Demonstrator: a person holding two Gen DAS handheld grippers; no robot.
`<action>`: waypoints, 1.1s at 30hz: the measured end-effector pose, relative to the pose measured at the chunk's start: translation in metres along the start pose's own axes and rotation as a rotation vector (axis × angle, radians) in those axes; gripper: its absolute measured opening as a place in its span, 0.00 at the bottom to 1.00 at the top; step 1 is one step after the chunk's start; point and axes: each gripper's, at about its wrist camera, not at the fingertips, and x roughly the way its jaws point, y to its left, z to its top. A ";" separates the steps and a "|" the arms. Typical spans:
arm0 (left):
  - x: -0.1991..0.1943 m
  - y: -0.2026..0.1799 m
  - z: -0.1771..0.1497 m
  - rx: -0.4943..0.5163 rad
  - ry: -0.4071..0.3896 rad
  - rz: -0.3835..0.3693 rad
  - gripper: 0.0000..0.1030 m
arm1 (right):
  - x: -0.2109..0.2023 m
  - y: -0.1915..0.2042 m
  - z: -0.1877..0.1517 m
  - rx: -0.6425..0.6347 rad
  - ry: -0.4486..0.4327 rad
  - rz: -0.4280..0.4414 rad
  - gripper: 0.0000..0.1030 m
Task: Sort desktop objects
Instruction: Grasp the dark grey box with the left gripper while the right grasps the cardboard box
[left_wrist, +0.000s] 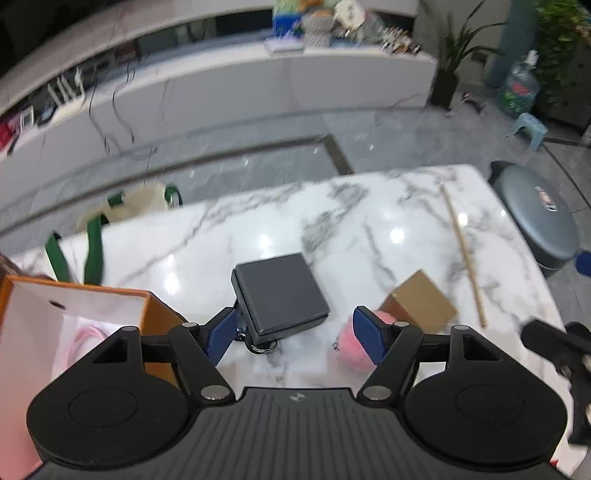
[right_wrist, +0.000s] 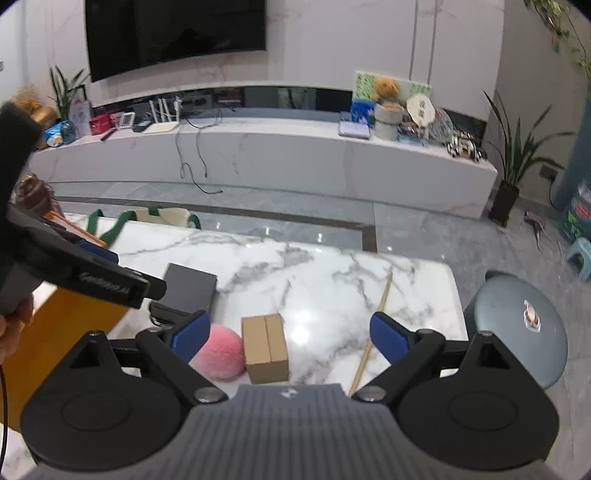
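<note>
A dark grey square box (left_wrist: 282, 293) lies on the white marble table (left_wrist: 369, 221), with a metal key ring (left_wrist: 263, 347) poking out beneath its near edge. My left gripper (left_wrist: 295, 338) is open, its jaws wide just short of the box. A pink fluffy ball (left_wrist: 349, 345) and a small cardboard box (left_wrist: 421, 301) lie to the right. My right gripper (right_wrist: 291, 332) is open and empty above the cardboard box (right_wrist: 266, 347) and pink ball (right_wrist: 221, 352). A thin wooden stick (right_wrist: 373, 332) lies to the right. The grey box (right_wrist: 190, 288) is at the left.
An orange paper bag (left_wrist: 74, 314) stands at the table's left. A cream tote with green straps (left_wrist: 122, 210) hangs over the far edge. A grey round stool (right_wrist: 517, 325) stands right of the table. The left gripper's body (right_wrist: 74, 273) crosses the right wrist view.
</note>
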 end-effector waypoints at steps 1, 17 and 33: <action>0.006 0.001 0.001 -0.015 0.015 -0.005 0.79 | 0.006 0.000 -0.001 0.003 0.005 0.001 0.91; 0.055 0.014 0.004 -0.152 0.058 -0.004 0.79 | 0.068 0.009 -0.013 0.038 0.047 -0.033 0.91; 0.080 -0.011 0.012 -0.039 0.061 0.100 0.83 | 0.115 0.023 -0.019 0.017 0.072 -0.071 0.91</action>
